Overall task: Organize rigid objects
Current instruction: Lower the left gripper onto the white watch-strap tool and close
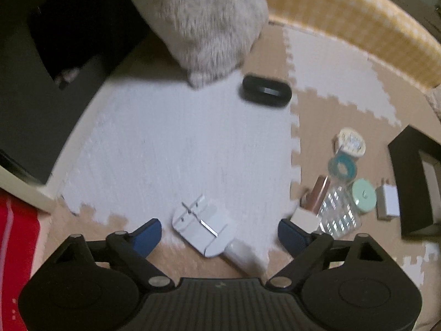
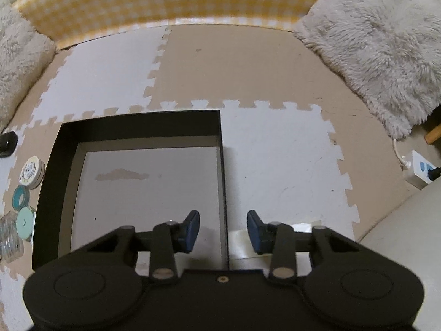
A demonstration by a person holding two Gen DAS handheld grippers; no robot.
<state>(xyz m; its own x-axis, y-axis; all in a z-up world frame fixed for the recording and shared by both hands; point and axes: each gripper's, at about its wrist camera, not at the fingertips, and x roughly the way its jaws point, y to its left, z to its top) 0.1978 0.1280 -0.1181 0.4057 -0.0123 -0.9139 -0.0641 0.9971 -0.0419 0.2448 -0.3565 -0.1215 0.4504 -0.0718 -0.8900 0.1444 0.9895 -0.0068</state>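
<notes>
My left gripper (image 1: 219, 233) points down at the foam mat (image 1: 171, 143), jaws wide, nothing gripped. A white folding gadget (image 1: 204, 227) lies on the mat between the blue pads, touching neither. Picture is blurred, so I can't say what the gadget is.

Right of it, a loose cluster: clear bottle (image 1: 337, 212), copper-coloured piece (image 1: 319, 193), small white block (image 1: 303, 216), mint lid (image 1: 363, 200), teal ring (image 1: 342, 167), round tin (image 1: 351, 142), white box (image 1: 388, 201). Black case (image 1: 266, 91) sits apart, up near the fur cushion (image 1: 204, 22).

My right gripper (image 2: 223, 231) hangs over the right wall of the black box (image 2: 137, 122), jaws narrowed but not closed. One pad is inside the wall, the other outside, and neither pad touches it. Box interior shows only its pale bottom. Tin (image 2: 32, 172), ring (image 2: 20, 197) and lid (image 2: 25, 223) lie just left of the box, outside it. Power strip (image 2: 420, 172) at far right.
</notes>
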